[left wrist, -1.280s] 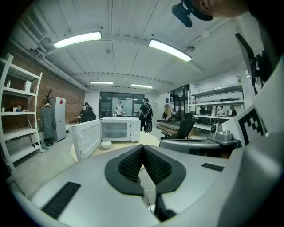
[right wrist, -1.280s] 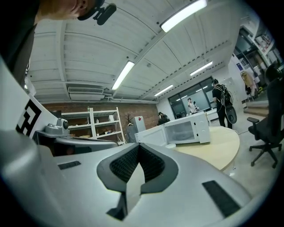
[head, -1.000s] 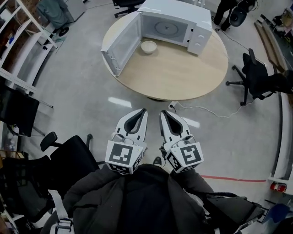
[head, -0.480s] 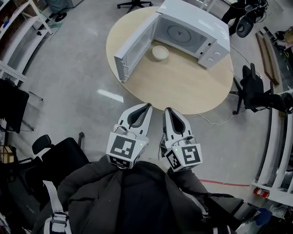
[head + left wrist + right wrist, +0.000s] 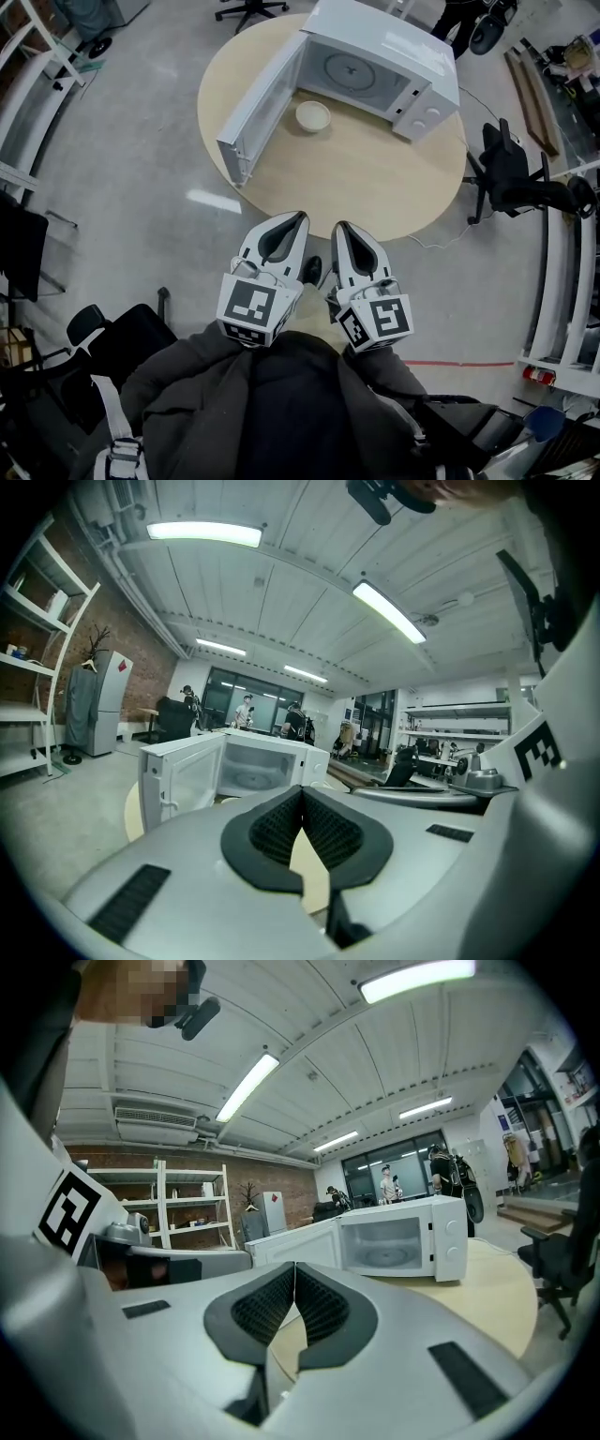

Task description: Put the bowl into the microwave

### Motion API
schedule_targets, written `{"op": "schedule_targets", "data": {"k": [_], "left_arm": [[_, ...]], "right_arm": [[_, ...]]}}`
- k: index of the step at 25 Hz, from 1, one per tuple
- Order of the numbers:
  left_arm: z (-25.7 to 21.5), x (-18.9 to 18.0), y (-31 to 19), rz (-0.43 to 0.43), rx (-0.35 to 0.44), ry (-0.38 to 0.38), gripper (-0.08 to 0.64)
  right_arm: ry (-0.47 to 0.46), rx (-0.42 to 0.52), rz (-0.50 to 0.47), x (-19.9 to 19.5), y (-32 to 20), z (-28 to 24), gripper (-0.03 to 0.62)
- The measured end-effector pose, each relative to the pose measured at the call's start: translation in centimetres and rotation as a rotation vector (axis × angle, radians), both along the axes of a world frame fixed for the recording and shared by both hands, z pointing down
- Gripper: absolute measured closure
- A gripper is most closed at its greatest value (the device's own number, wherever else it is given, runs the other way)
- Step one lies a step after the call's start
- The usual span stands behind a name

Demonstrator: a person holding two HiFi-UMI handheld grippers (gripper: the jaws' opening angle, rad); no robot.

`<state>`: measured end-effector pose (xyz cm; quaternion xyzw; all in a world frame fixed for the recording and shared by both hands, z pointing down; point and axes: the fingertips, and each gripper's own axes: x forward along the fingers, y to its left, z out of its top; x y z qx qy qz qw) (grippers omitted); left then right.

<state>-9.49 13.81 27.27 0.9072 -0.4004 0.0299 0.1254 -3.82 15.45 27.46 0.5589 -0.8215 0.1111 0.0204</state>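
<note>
A small white bowl (image 5: 313,116) sits on the round wooden table (image 5: 375,178), just in front of the white microwave (image 5: 380,66). The microwave's door (image 5: 261,103) stands swung wide to the left, showing its empty cavity with the glass turntable. Both grippers are held close to my body, well short of the table. My left gripper (image 5: 302,217) is shut with nothing in it, and so is my right gripper (image 5: 339,226). The left gripper view shows the microwave (image 5: 267,761) ahead over shut jaws; the right gripper view shows the microwave (image 5: 398,1237) too. The bowl is hidden in both gripper views.
A black office chair (image 5: 511,173) stands right of the table with a cable on the floor nearby. Another black chair (image 5: 122,337) is at my lower left. White shelving (image 5: 37,89) lines the left side, white benches (image 5: 562,281) the right. Grey floor lies between me and the table.
The view has shifted: the table and microwave now sit slightly lower and nearer than a second ago. Both grippers keep the same shut pose in front of my body.
</note>
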Motion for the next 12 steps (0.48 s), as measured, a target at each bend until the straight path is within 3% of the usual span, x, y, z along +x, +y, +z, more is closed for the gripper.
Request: {"op": "schedule_targets", "data": {"k": [12], "left_arm": [[0.7,5.7,-4.7,0.016,0.003,-0.083,0.551]], "right_arm": [[-0.074,0.006,0.036,5.9,-5.0,1.2,0.583]]}}
